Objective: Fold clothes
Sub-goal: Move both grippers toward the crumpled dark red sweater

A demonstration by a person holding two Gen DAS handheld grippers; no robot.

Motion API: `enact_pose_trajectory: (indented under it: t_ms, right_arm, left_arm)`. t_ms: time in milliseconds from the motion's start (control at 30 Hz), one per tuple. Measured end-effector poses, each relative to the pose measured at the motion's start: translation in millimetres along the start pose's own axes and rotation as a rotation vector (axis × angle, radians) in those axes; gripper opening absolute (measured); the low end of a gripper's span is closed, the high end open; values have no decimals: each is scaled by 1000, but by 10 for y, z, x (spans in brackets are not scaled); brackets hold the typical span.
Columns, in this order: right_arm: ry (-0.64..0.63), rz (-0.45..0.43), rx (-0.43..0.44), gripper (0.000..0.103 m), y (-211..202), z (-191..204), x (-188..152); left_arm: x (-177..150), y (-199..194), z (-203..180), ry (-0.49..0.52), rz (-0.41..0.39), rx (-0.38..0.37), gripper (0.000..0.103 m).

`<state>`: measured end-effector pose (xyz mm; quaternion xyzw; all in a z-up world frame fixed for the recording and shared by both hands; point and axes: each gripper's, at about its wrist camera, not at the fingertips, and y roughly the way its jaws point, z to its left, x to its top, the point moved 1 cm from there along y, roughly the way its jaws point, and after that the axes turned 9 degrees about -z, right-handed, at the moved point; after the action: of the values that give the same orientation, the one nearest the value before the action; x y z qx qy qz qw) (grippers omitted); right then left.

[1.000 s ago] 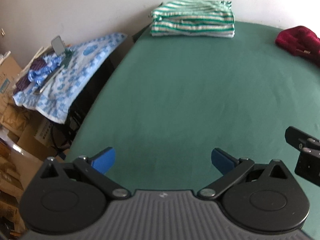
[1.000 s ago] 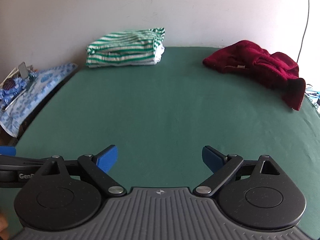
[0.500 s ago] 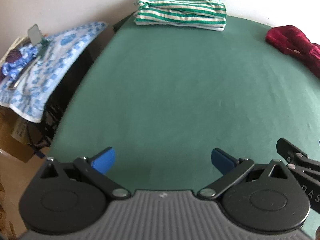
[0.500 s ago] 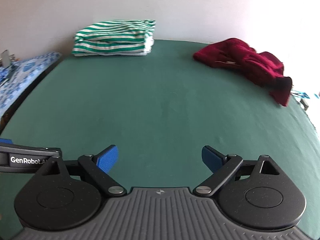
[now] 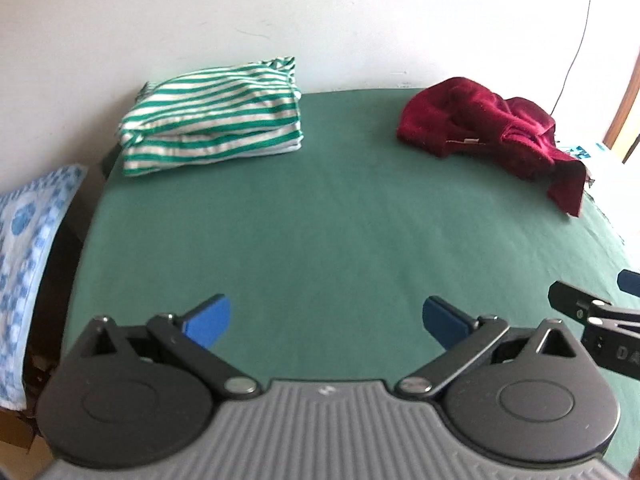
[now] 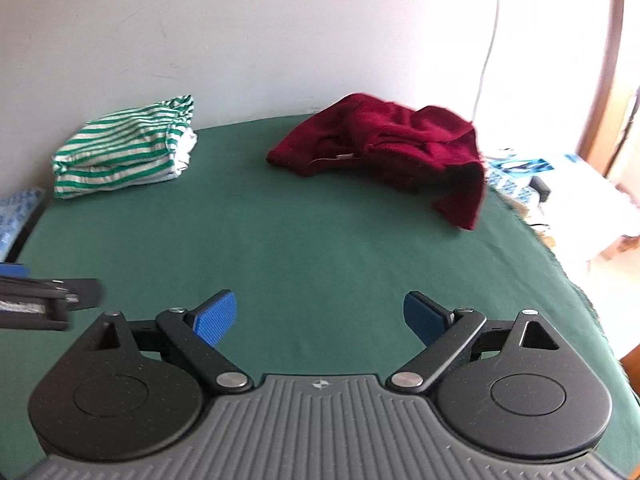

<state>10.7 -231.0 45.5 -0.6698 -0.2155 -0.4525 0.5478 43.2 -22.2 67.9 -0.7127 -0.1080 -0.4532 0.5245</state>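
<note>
A crumpled dark red garment (image 5: 492,136) (image 6: 392,152) lies at the far right of the green table (image 5: 320,232) (image 6: 304,248). One flap of it hangs toward the table's right edge. A folded green-and-white striped garment (image 5: 212,116) (image 6: 124,148) sits at the far left, against the wall. My left gripper (image 5: 326,322) is open over the near part of the table, with nothing between its blue pads. My right gripper (image 6: 320,316) is also open and empty, well short of the red garment. Each gripper's tip shows at the edge of the other's view.
A blue-and-white patterned cloth (image 5: 24,256) lies over something beside the table's left edge. A white wall runs behind the table, with a thin cable (image 6: 486,52) hanging down it. Cluttered items and papers (image 6: 524,176) sit past the right edge.
Both views have swung to the right and lifted. The striped garment has shifted left in the frames, and the red garment now stands nearer the middle. Both grippers have stayed open.
</note>
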Motion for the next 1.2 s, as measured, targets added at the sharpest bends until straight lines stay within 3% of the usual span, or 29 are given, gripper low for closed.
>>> enact_pose_trajectory:
  t_ms: [100, 233, 333, 433, 733, 967, 1200]
  right_arm:
    - [-2, 4, 43, 91, 110, -39, 65]
    - [-20, -9, 31, 91, 144, 11, 114]
    - [-3, -29, 11, 91, 128, 14, 202]
    - [29, -48, -19, 91, 111, -104, 265]
    - [134, -45, -158, 92, -25, -528, 265]
    - [170, -59, -238, 92, -161, -755, 206]
    - [212, -68, -308, 92, -252, -1143, 177]
  left_arm:
    - [150, 104, -157, -15, 26, 64, 102]
    - [184, 55, -304, -57, 4, 165, 102]
    - [312, 111, -349, -83, 12, 179, 102]
    - [354, 93, -586, -42, -7, 183, 102]
    - [646, 624, -1077, 70, -15, 55, 102]
    - [602, 554, -1263, 163, -24, -29, 102]
    - [683, 660, -1412, 200, -34, -58, 102]
